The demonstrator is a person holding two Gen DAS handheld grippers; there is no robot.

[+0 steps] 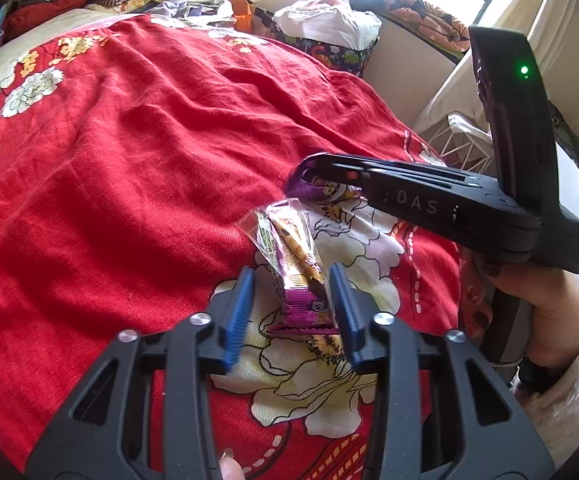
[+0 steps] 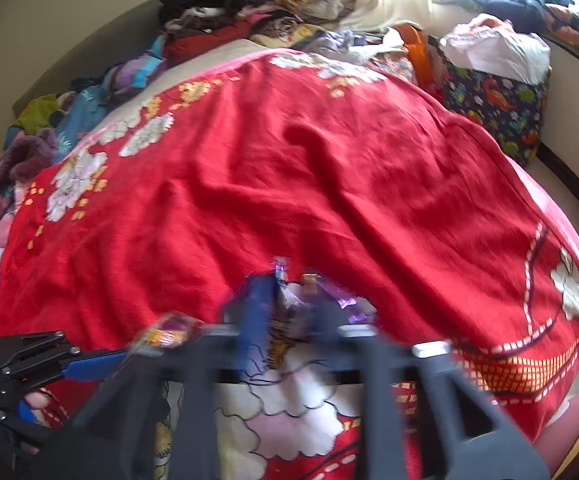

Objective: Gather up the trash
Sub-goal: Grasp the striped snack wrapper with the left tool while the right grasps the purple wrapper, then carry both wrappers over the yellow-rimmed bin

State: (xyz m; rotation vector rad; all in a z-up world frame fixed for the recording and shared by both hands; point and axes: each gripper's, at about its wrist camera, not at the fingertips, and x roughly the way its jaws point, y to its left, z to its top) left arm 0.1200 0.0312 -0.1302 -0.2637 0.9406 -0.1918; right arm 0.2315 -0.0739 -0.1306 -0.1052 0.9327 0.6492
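Observation:
A purple and clear snack wrapper (image 1: 293, 276) stands between the blue pads of my left gripper (image 1: 292, 282), which close on its lower part above the red flowered bedspread (image 1: 129, 152). My right gripper (image 1: 309, 172) reaches in from the right, over a second purple wrapper (image 1: 313, 190). In the blurred right wrist view, my right gripper (image 2: 289, 300) has that crumpled purple wrapper (image 2: 301, 292) between its pads. The left gripper (image 2: 89, 364) shows at lower left with its wrapper (image 2: 165, 334).
A pile of clothes (image 2: 249, 4) lies at the bed's far side. A dinosaur-print bag (image 2: 493, 96) with a white plastic bag (image 2: 493, 50) on it stands at the far right corner. A white wire basket (image 1: 465, 148) stands beside the bed.

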